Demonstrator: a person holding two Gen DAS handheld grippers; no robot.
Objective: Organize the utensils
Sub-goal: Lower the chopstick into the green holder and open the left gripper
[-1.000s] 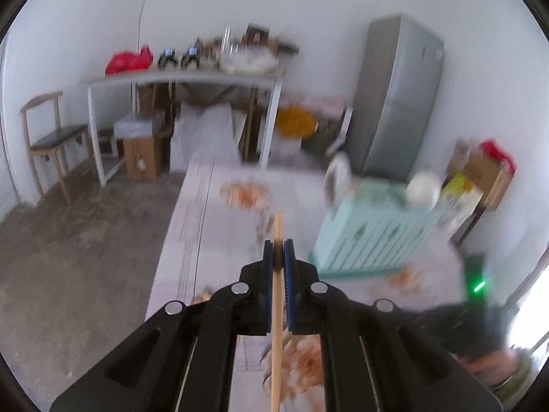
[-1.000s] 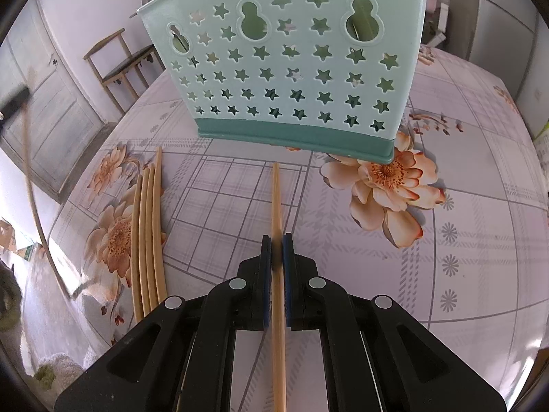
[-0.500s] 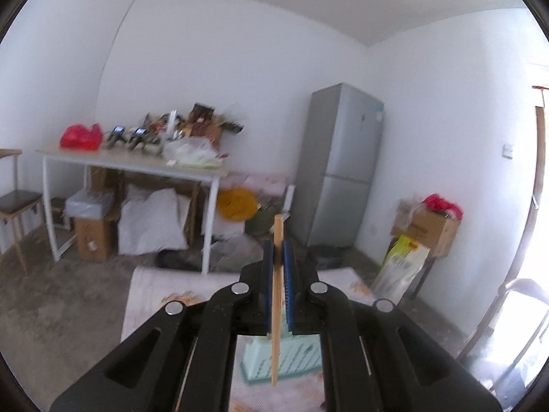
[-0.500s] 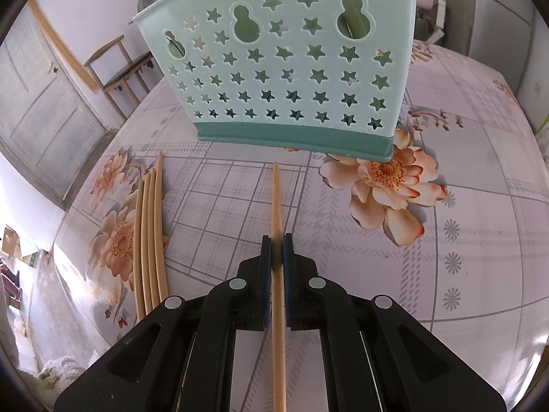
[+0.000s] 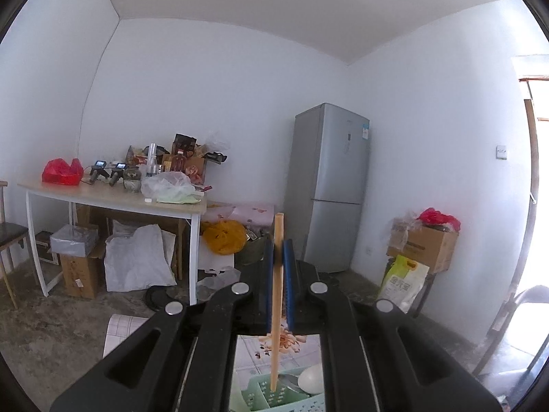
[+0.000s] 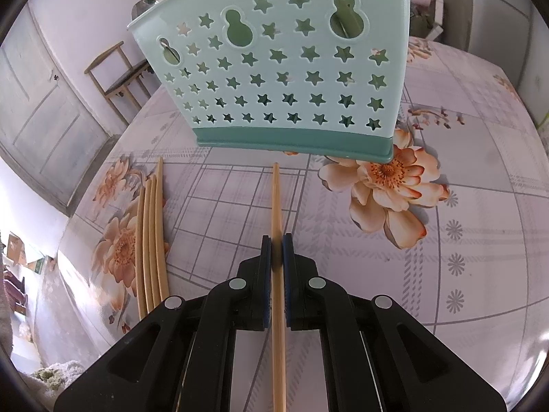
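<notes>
On floral tablecloth (image 6: 480, 240): both tongs (image 5: 278, 267) (image 6: 276, 261) pinching chopsticks; fridge (image 5: 329, 185) beyond.

Nothing is reading clearly. A yellow-white sack (image 5: 404, 283) by the right wall is showing large dark characters, too blurred to read. The fridge (image 5: 329, 189) is carrying a small blue-white sticker (image 5: 365, 134), illegible. Cardboard box (image 5: 425, 245) print is unreadable too.

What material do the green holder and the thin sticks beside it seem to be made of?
Green holder: likely moulded plastic, smooth and matte, with clean star-shaped cut-outs and a darker base band. Loose sticks: probably bamboo or wood, pale tan, unpainted, slender; grain is too fine to confirm.
</notes>
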